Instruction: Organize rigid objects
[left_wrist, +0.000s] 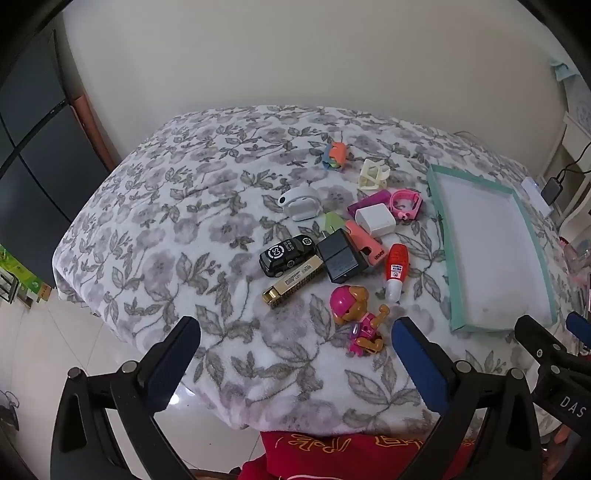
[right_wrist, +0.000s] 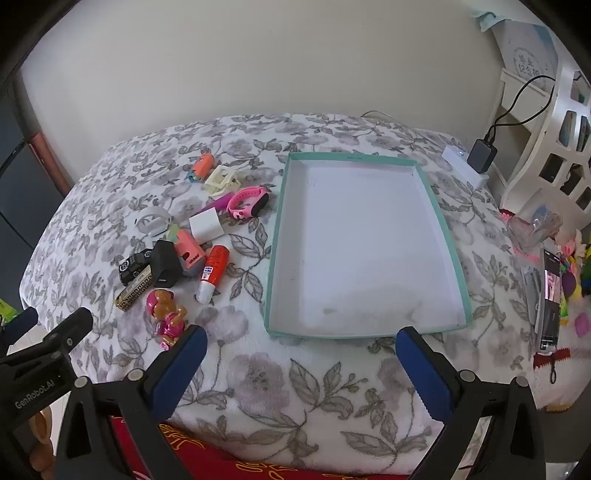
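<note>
Where the right gripper (right_wrist: 299, 350) hovers, its finger (right_wrist: 181, 365) hides the pink figure's (right_wrist: 168, 308) legs.

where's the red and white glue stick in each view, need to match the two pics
Left wrist view: the red and white glue stick lies right of centre, between the black charger and the teal tray.
Right wrist view: the glue stick lies left of centre, just left of the tray, white end toward the camera.
Shared landmark: the pink dog figure, nearer the camera than the glue stick in both.
</note>
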